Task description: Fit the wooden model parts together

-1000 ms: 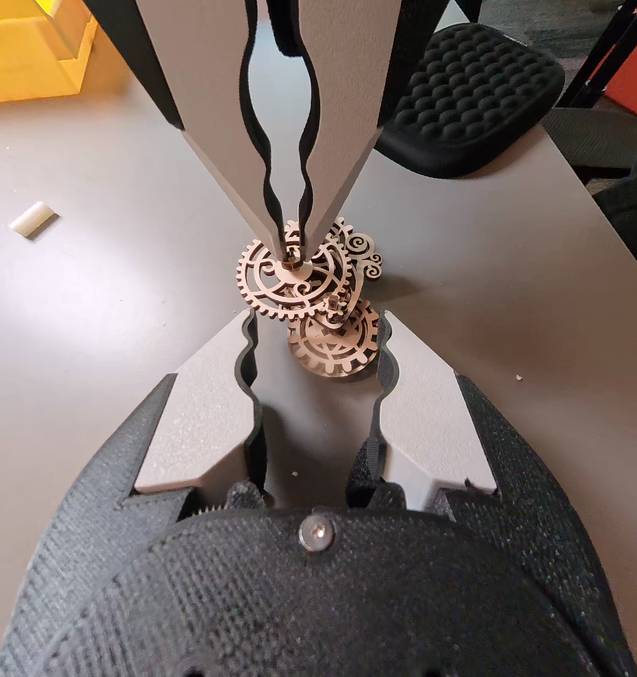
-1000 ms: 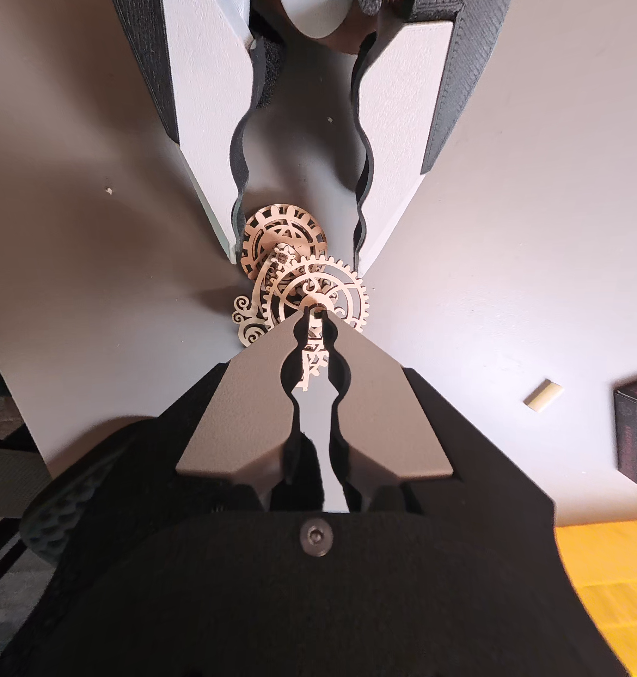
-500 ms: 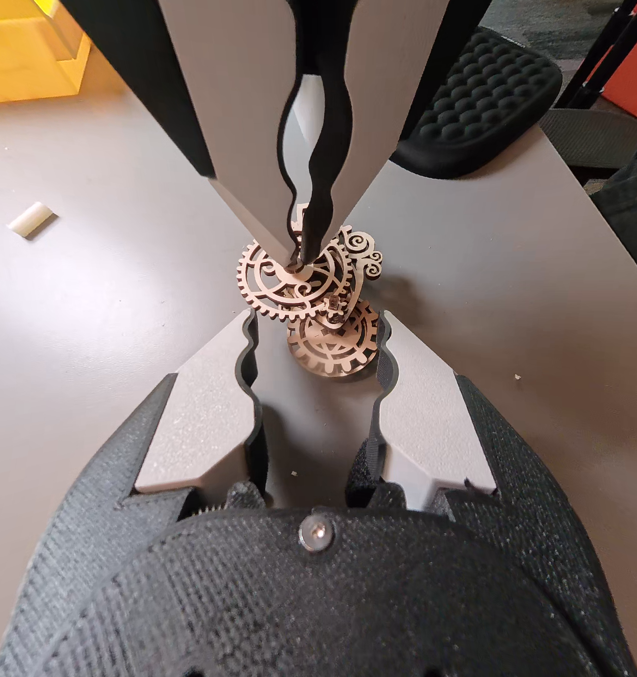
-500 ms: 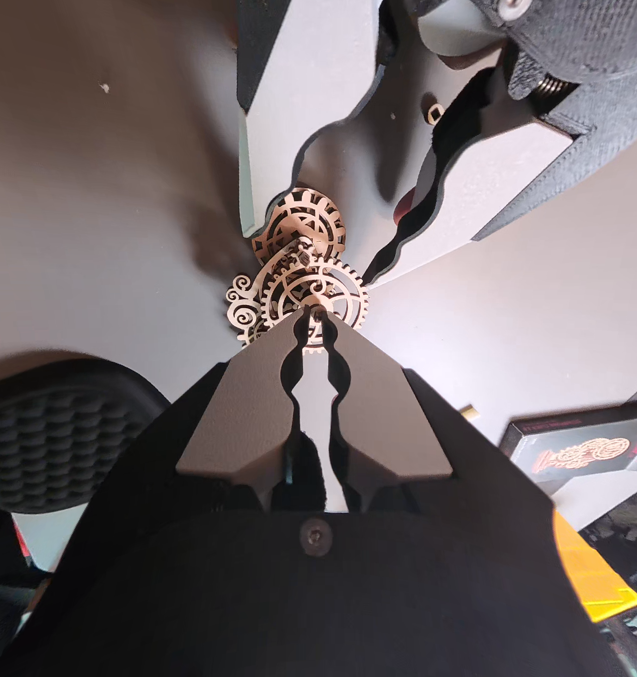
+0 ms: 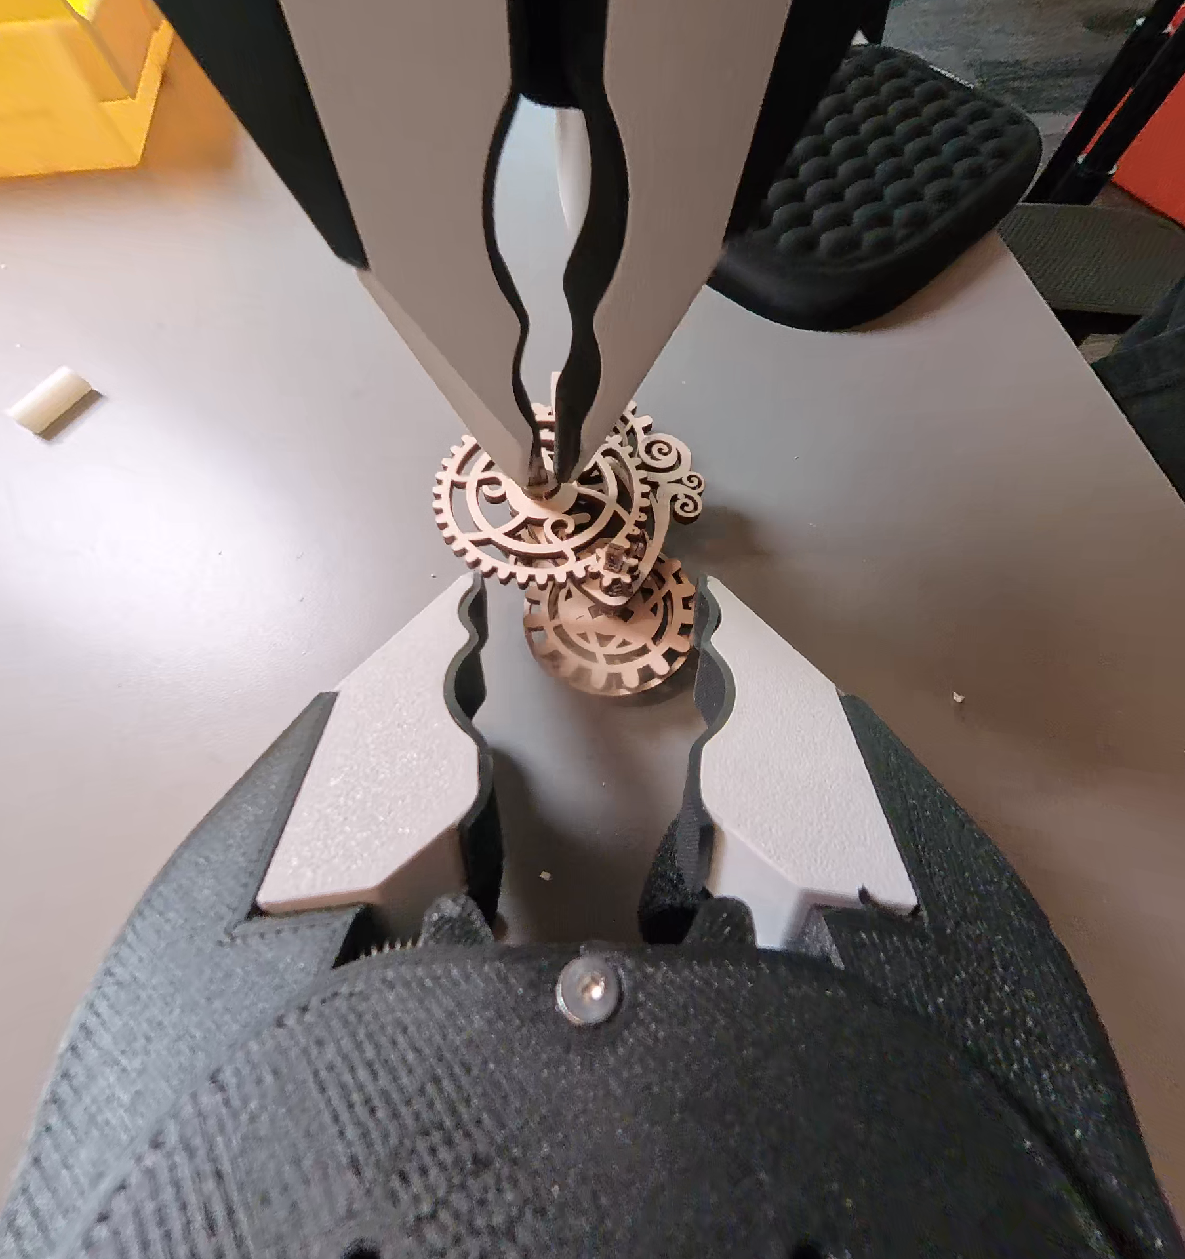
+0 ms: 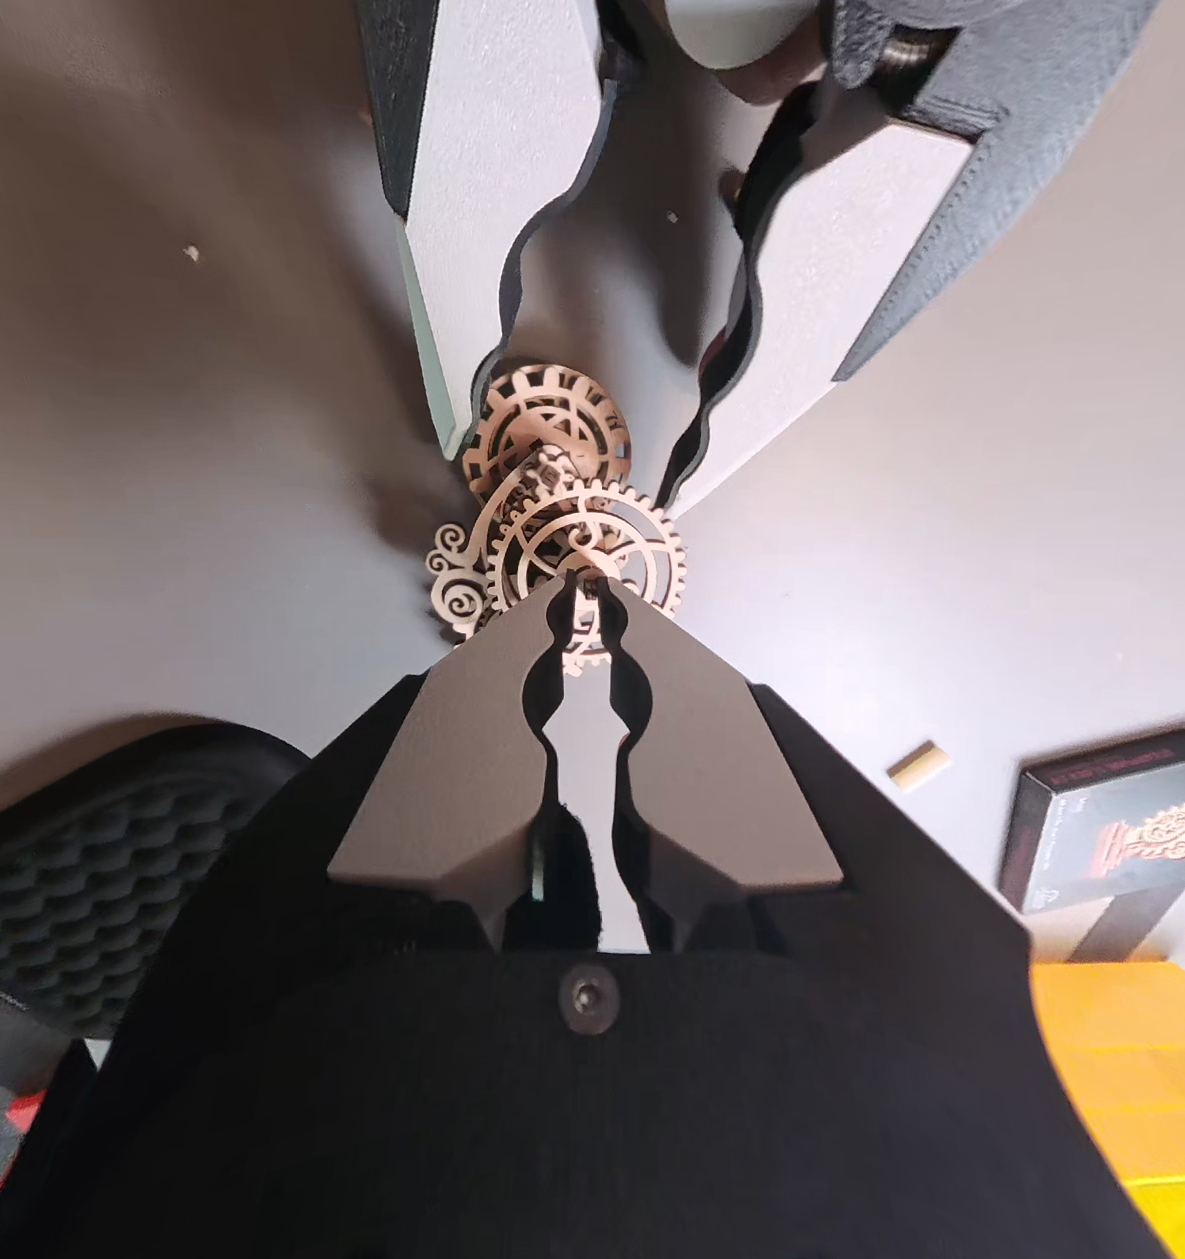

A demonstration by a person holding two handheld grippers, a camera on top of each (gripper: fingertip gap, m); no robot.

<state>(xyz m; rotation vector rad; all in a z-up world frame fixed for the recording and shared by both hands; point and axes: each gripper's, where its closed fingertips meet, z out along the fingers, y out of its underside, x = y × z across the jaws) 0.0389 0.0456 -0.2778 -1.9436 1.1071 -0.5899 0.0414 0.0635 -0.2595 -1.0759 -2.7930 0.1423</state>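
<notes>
The grey table lies bare on the left side of the wooden gear model, save a small white peg well apart. Access from above is taken by the right gripper, whose fingertips pinch the top gear's hub, and the near side by the left gripper, its wide-spread fingers flanking the round base. A black padded armrest overhangs the far right edge, and a yellow box stands at the far left.

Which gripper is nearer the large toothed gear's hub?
Right. The right gripper pinches at the large toothed gear hub; the left gripper, open, flanks the lower base gear.
</notes>
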